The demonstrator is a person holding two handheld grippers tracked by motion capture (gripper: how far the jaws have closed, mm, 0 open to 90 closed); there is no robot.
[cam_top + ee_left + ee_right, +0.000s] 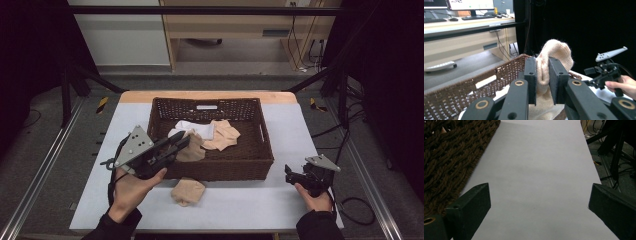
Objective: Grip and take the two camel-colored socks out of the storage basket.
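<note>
A brown wicker basket [255, 165] stands in the middle of the table and holds a white sock [200, 129] and beige socks [223, 135]. My left gripper [183, 140] hangs over the basket's front left corner, shut on a beige sock [551, 58] that droops from its jaws into the basket. Another beige sock [187, 191] lies on the table just in front of the basket. My right gripper [289, 174] rests low at the front right of the table, open, with only bare table between its jaws [536, 195].
A pale sheet covers the table [285, 200], with room right of the basket. The basket wall [446, 157] is close on the right gripper's left. Metal frame rails [45, 165] run along both table sides. A desk with a keyboard [439, 20] stands beyond.
</note>
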